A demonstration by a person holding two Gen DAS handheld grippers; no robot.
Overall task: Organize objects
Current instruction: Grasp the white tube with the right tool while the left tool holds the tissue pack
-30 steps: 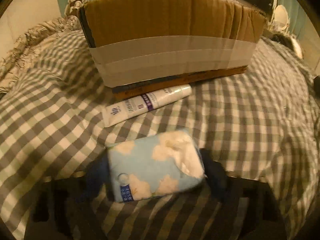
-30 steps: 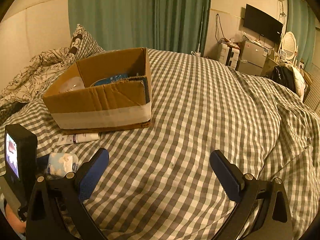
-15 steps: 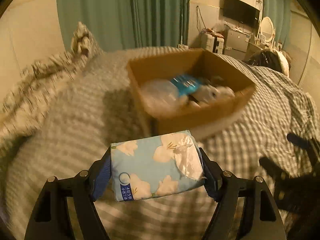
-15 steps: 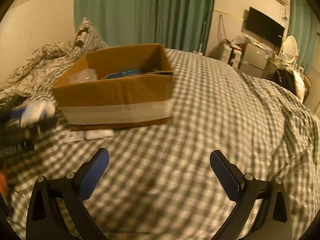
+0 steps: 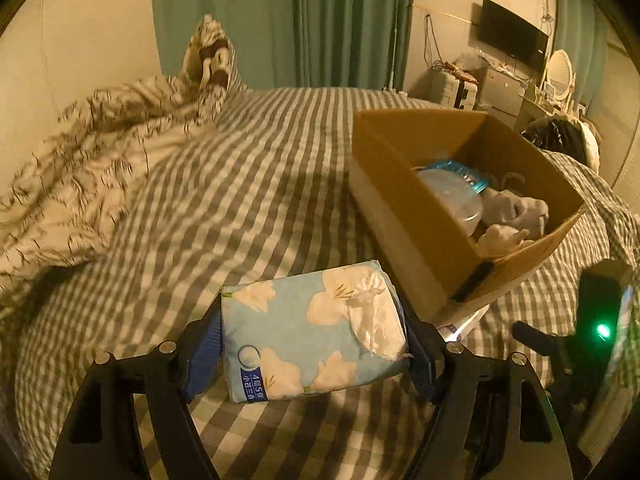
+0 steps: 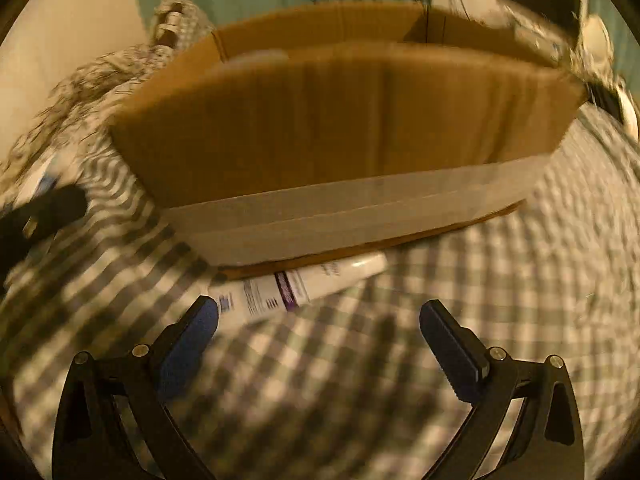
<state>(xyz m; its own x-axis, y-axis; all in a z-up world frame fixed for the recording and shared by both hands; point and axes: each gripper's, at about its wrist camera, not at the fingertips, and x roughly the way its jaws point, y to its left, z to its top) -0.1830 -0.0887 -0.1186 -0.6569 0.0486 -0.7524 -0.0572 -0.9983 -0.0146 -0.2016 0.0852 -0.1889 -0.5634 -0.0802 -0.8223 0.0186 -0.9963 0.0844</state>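
Left wrist view: the left gripper (image 5: 314,344) holds a soft pale-blue plastic tissue pack (image 5: 312,336) printed with white lilies, jaws pressed against its 2 ends; a dark-blue label reads "4" with small characters too fine to read. The pack hangs above the grey-and-white checked bed cover (image 5: 224,200), just beside the open brown corrugated cardboard box (image 5: 404,216), which contains a clear domed plastic container (image 5: 452,200).

Right wrist view (blurred): the right gripper (image 6: 318,320) has jaws wide and empty. A white squeeze tube with a purple band (image 6: 298,286), print illegible, lies against the box's taped base.
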